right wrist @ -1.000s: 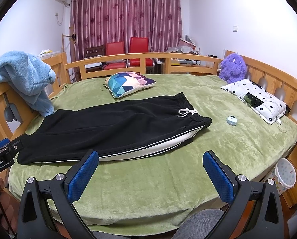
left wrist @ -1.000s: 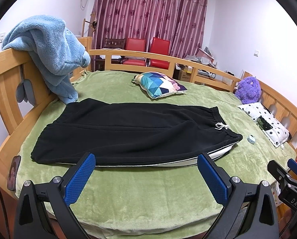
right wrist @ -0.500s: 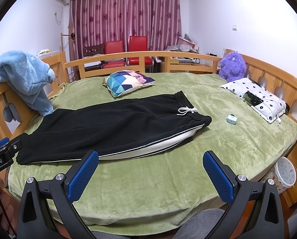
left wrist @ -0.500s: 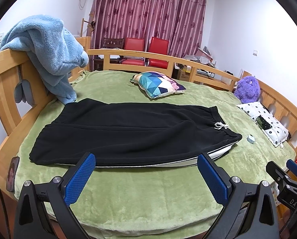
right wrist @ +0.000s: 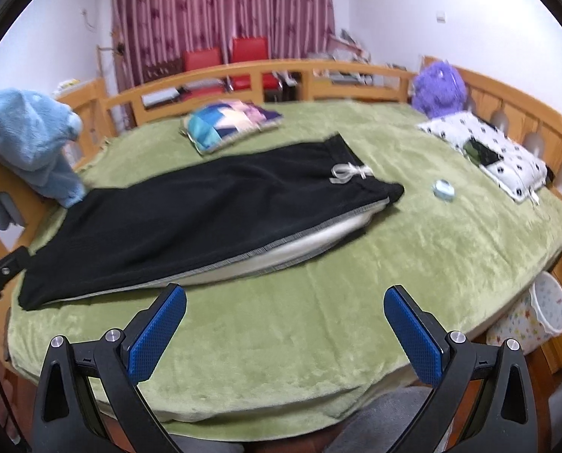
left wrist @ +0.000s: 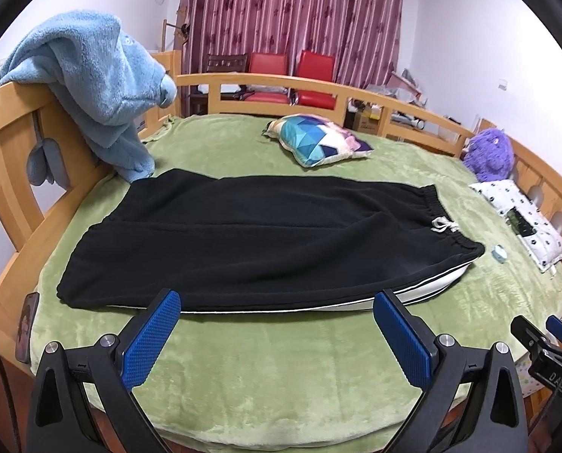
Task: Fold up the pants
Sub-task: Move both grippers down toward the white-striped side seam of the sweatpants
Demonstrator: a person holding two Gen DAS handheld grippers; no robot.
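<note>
Black pants (left wrist: 265, 238) lie flat on the green bed (left wrist: 281, 358), folded lengthwise, waistband with white drawstring (left wrist: 444, 224) at the right, cuffs at the left, a white side panel along the near edge. They also show in the right wrist view (right wrist: 205, 211). My left gripper (left wrist: 277, 311) is open and empty, just short of the pants' near edge. My right gripper (right wrist: 285, 305) is open and empty above the green blanket (right wrist: 318, 302), near the pants' near edge, right of their middle.
A blue fleece garment (left wrist: 96, 75) hangs on the wooden bed rail (left wrist: 16, 143) at left. A patterned pillow (left wrist: 318, 139), a purple plush (left wrist: 488, 154), a spotted pillow (left wrist: 526, 222) and a small teal object (left wrist: 499, 253) lie on the bed. A bin (right wrist: 545, 309) stands at right.
Both grippers have moved forward towards the pants, still open. The right wrist view has swung and tilted and is now blurred. The pants have not moved.
</note>
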